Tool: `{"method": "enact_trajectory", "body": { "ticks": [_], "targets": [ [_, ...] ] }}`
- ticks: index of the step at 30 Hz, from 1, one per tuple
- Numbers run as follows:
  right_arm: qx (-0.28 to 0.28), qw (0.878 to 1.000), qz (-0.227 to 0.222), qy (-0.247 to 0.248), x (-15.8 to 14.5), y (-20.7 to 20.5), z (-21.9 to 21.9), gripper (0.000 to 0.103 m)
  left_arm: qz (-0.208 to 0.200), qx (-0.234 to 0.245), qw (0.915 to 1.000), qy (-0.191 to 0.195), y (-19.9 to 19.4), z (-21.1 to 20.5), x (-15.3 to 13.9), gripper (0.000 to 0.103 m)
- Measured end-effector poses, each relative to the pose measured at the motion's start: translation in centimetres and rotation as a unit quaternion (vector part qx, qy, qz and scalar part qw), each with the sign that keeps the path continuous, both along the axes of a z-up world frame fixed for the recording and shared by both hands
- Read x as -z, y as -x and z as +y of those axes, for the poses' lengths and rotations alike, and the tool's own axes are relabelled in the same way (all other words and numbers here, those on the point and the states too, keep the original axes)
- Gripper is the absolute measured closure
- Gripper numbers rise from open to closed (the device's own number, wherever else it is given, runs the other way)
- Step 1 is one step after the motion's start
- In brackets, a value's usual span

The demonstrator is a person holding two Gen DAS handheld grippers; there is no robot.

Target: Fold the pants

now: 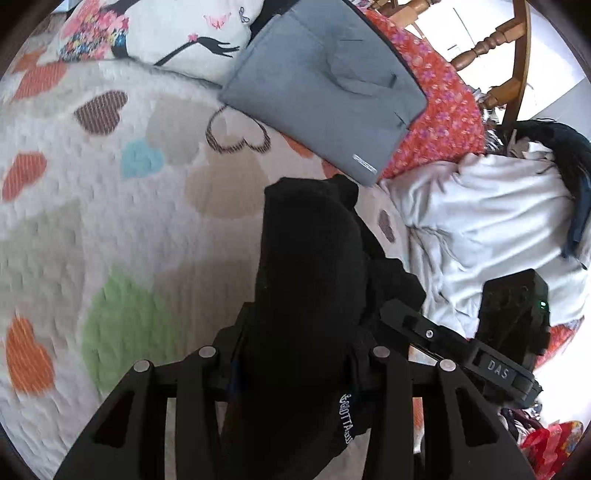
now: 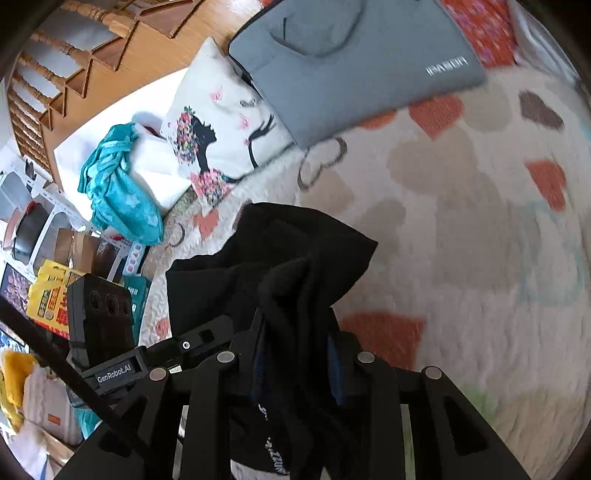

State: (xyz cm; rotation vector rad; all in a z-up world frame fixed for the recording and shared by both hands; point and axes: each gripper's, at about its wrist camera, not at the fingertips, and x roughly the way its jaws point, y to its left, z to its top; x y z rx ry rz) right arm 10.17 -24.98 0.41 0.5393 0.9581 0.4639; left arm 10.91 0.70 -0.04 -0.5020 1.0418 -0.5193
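the left gripper [image 1: 295, 332] had its fingers clamped on the black pants [image 1: 306, 280], the cloth bunched thick between them and humping up forward of the tips. a printed white label on the fabric showed near the base of the right-hand finger. the right gripper [image 2: 295, 343] was likewise closed on the black pants [image 2: 273, 258], with a fold of cloth rising ahead of its fingers and more of it hanging down between them. each view caught the other gripper close alongside: the right gripper [image 1: 509, 325] lay just to the right of the left fingers, and the left gripper [image 2: 103, 325] just to the left of the right fingers.

the pants were held up off the bed, over a heart-patterned bedspread [image 1: 110, 206]. ahead of the left fingers and slightly to the right lay a grey laptop sleeve [image 1: 325, 85], resting partly on a red floral cloth [image 1: 443, 122]. ahead and to the left was a white printed pillow [image 1: 166, 33]. right of the left fingers a pale crumpled garment [image 1: 480, 214] was heaped. in the right wrist view a teal starred cloth [image 2: 118, 184] lay ahead and to the left of the fingers, beside the pillow [image 2: 221, 129].
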Motion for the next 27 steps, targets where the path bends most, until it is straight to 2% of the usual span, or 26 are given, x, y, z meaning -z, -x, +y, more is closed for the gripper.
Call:
{"method": "enact_trajectory", "body": {
  "ticks": [4, 6, 8, 11, 15, 17, 20, 24, 25, 27],
  "targets": [
    [0.008, 1.0, 0.005, 0.017, 1.7, -2.9, 0.5, 0.073, 0.009, -0.01, 0.9995, -0.029, -3.2, -0.5, 1.4, 0.063],
    [0.019, 0.999, 0.02, 0.02, 3.3, -4.3, 0.2, 0.073, 0.017, -0.025, 0.9981, -0.055, -5.1, -0.5, 2.9, 0.063],
    [0.029, 0.998, 0.031, 0.045, 4.7, -5.8, 0.3, 0.073, 0.029, -0.038, 0.996, -0.075, -6.3, -0.3, 4.5, 0.062],
    [0.031, 0.997, 0.04, 0.057, 6.0, -6.8, 0.3, 0.073, 0.04, -0.037, 0.9964, -0.066, -6.8, 0.0, 5.9, 0.061],
    [0.022, 0.998, 0.042, 0.048, 6.3, -6.9, 0.0, 0.071, 0.04, -0.035, 0.9979, -0.037, -6.7, 0.9, 5.8, 0.058],
    [0.027, 0.998, 0.053, 0.032, 6.7, -6.9, -0.7, 0.062, 0.046, -0.031, 0.9983, -0.016, -6.6, 1.6, 5.8, 0.057],
    [0.044, 0.996, 0.072, 0.007, 7.5, -6.8, -1.7, 0.049, 0.037, -0.024, 0.999, -0.006, -5.9, 2.1, 5.3, 0.056],
    [0.045, 0.995, 0.081, -0.023, 7.9, -6.8, -1.7, 0.046, 0.039, -0.01, 0.9992, -0.01, -5.7, 2.0, 5.3, 0.047],
    [0.045, 0.995, 0.083, -0.028, 8.1, -6.9, -1.4, 0.042, 0.047, -0.007, 0.9988, -0.008, -5.7, 1.9, 5.8, 0.043],
    [0.045, 0.995, 0.086, -0.038, 8.6, -7.0, -0.7, 0.038, 0.059, -0.008, 0.9982, -0.002, -5.8, 1.5, 6.5, 0.041]
  ]
}}
